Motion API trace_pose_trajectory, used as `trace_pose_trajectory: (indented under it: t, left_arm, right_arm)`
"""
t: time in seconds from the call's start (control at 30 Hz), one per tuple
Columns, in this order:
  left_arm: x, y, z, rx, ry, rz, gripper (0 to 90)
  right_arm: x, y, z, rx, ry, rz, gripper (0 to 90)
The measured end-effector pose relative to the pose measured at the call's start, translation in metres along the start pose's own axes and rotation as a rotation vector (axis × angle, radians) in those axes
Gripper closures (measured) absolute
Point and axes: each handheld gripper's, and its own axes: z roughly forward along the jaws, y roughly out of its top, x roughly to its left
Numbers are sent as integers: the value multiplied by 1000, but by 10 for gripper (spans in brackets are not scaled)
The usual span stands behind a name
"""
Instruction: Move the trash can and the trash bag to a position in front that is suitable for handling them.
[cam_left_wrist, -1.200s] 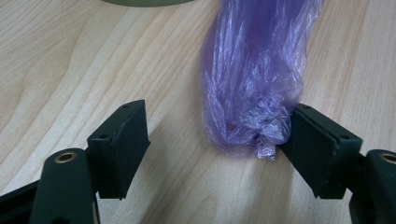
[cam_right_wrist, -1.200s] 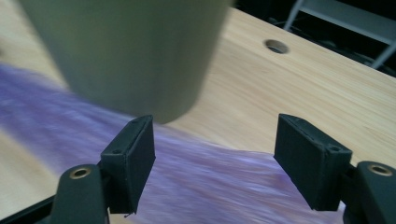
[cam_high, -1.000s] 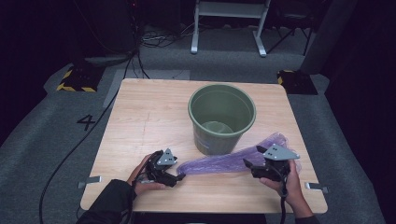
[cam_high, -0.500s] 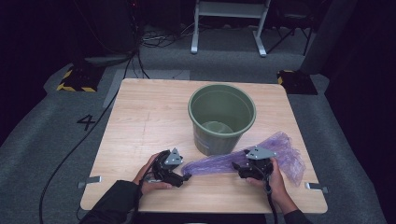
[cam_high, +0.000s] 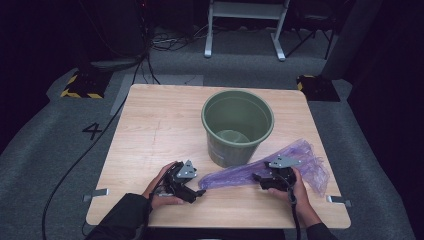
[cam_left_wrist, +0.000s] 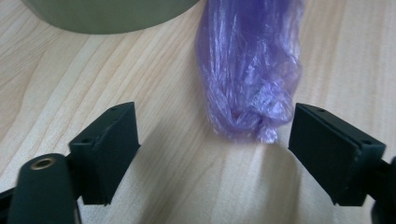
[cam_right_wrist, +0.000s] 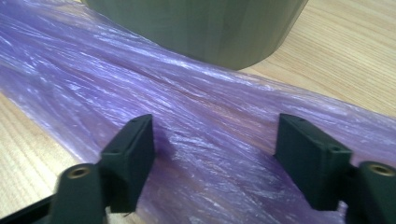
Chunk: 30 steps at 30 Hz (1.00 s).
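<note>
A crinkled, translucent purple plastic bag (cam_high: 270, 170) lies flat on the wood-grain tabletop (cam_high: 160, 125) beside a round green bucket (cam_high: 238, 125). The left hand-held gripper (cam_left_wrist: 212, 140) has just been opening, its jaws apart around the bag's twisted end; the right hand-held gripper (cam_right_wrist: 215, 154), jaws just closing yet apart, straddles the film.

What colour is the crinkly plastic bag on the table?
The plastic bag is see-through purple, clearest in the right gripper view.

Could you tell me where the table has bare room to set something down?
The widest bare stretch of the table runs from its left edge to the green bucket, above the left gripper. A narrower strip lies between bucket and right edge. The near right is crowded: the purple bag stretches from the bucket's foot under the right gripper.
</note>
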Motion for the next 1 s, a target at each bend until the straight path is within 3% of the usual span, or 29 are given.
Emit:
trace_pose_trajectory:
  t: [0.23, 0.37, 0.6, 0.7, 0.87, 1.0]
  left_arm:
    - [4, -5, -15, -11, 20, -6, 157]
    - [11, -16, -27, 11, 51, -12, 157]
    - [25, -40, -44, 35, 96, -74, 158]
    - [25, -48, -48, 46, 87, -81, 158]
    - [27, -58, -55, 18, 92, -113, 155]
    - [26, -59, -55, 10, 100, -103, 152]
  right_arm:
    - [-9, -3, -3, -13, 16, 21, 536]
    - [-11, -3, -4, -19, 20, 18, 654]
    - [-12, -3, -5, -21, 18, 14, 827]
    - [-11, -3, -5, -21, 10, 13, 850]
    - [-11, -3, -4, -22, 8, 11, 879]
    - [-11, -2, -4, -32, 10, 7, 889]
